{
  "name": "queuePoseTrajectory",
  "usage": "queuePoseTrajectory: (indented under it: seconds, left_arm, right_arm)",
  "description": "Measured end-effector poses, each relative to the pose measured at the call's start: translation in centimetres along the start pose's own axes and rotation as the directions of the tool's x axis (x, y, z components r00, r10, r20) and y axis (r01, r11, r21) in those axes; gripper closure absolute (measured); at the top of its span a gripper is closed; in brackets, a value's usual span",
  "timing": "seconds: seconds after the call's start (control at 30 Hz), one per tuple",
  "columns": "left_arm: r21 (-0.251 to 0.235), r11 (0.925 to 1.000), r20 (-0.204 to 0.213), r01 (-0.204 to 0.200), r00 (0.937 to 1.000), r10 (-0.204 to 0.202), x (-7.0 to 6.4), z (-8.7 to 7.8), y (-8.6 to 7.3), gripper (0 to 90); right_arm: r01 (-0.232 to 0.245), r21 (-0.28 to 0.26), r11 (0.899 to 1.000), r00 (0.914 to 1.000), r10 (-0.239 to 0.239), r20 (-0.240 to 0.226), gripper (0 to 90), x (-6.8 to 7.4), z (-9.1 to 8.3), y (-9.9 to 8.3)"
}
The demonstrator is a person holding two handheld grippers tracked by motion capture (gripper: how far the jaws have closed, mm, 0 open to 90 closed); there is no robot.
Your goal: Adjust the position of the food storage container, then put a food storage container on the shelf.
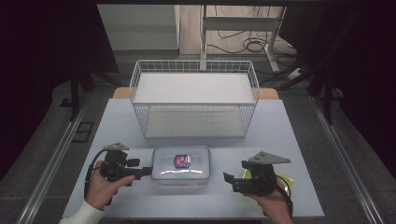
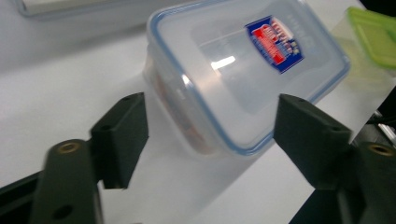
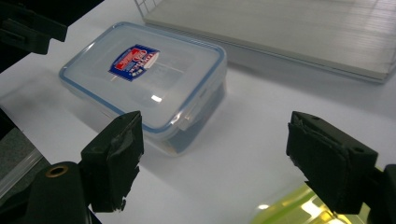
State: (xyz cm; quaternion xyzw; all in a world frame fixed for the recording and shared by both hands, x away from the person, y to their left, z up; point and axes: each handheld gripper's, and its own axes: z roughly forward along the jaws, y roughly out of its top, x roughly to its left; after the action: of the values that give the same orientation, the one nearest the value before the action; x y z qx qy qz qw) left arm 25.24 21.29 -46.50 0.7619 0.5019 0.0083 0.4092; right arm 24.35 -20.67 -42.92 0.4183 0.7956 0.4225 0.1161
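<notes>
Pale worktop (image 1: 116, 121), wire rack (image 1: 194, 98) at back. Clear lidded container (image 1: 181, 165) sits front centre between my hands. My left gripper (image 1: 148, 171) and right gripper (image 1: 226, 178) flank it, fingers wide, holding nothing, lined up for a two-sided lift.

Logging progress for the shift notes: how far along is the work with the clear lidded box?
Nothing looks done: the clear box sits lidded on the table, in front of the wire rack. In hand: left gripper open at its left end, right gripper open, apart. Gripping and moving remain.
</notes>
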Motion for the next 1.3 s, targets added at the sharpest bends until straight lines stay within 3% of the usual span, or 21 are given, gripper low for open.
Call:
queuePoseTrajectory:
  seconds: [0.2, 0.53, 0.8, 0.93, 1.1, 1.3]
  left_arm:
    - [-0.038, 0.9987, 0.043, 0.033, 0.9986, -0.032, -0.1, -0.7, 0.0, 19.2]
    - [-0.069, 0.9945, 0.041, 0.079, 0.9963, -0.076, 0.4, -0.6, 0.1, 17.2]
    - [-0.066, 0.9939, 0.048, 0.088, 0.9952, -0.085, 1.0, 0.1, 0.4, 16.7]
    - [-0.080, 0.9907, 0.062, 0.110, 0.9925, -0.105, 1.2, 0.3, 0.5, 16.6]
    - [-0.069, 0.9941, 0.070, 0.083, 0.9945, -0.078, 1.1, 1.1, 0.6, 16.0]
    - [-0.063, 0.9948, 0.070, 0.080, 0.9947, -0.075, 1.2, 1.8, 0.5, 15.6]
  right_arm:
    - [0.003, 0.011, 1.000, 0.9998, -0.003, -0.018, 18.9, 0.3, 0.7, 0.4]
    - [-0.023, 0.035, 0.999, 0.9991, 0.024, -0.034, 16.7, 0.0, 1.4, 1.0]
    - [-0.065, 0.063, 0.996, 0.9934, 0.071, -0.090, 15.2, 0.4, 3.4, 2.6]
    - [-0.058, 0.069, 0.996, 0.9947, 0.064, -0.080, 15.7, 0.7, 4.8, 3.2]
    - [-0.064, 0.090, 0.994, 0.9940, 0.071, -0.083, 16.3, 0.6, 6.2, 4.3]
    - [-0.061, 0.103, 0.993, 0.9932, 0.070, -0.093, 16.6, 0.6, 7.3, 4.9]
